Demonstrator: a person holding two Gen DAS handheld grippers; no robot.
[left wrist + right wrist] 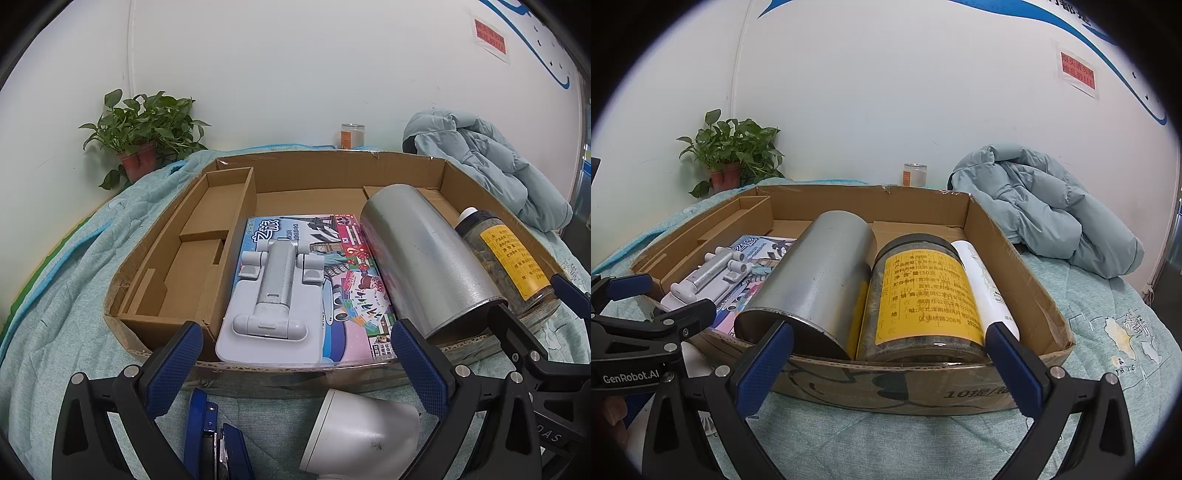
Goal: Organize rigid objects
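A shallow cardboard box lies on a blue quilt. In it lie a colourful game box, a white folding stand on top of it, a silver metal can, a yellow-labelled jar and a white bottle. My left gripper is open and empty, just before the box's near wall. A white hair-dryer-like object and a blue stapler lie on the quilt below it. My right gripper is open and empty before the jar.
A light-blue puffer jacket lies at the back right. A potted plant stands at the back left and a small jar by the wall. Cardboard dividers fill the box's left side.
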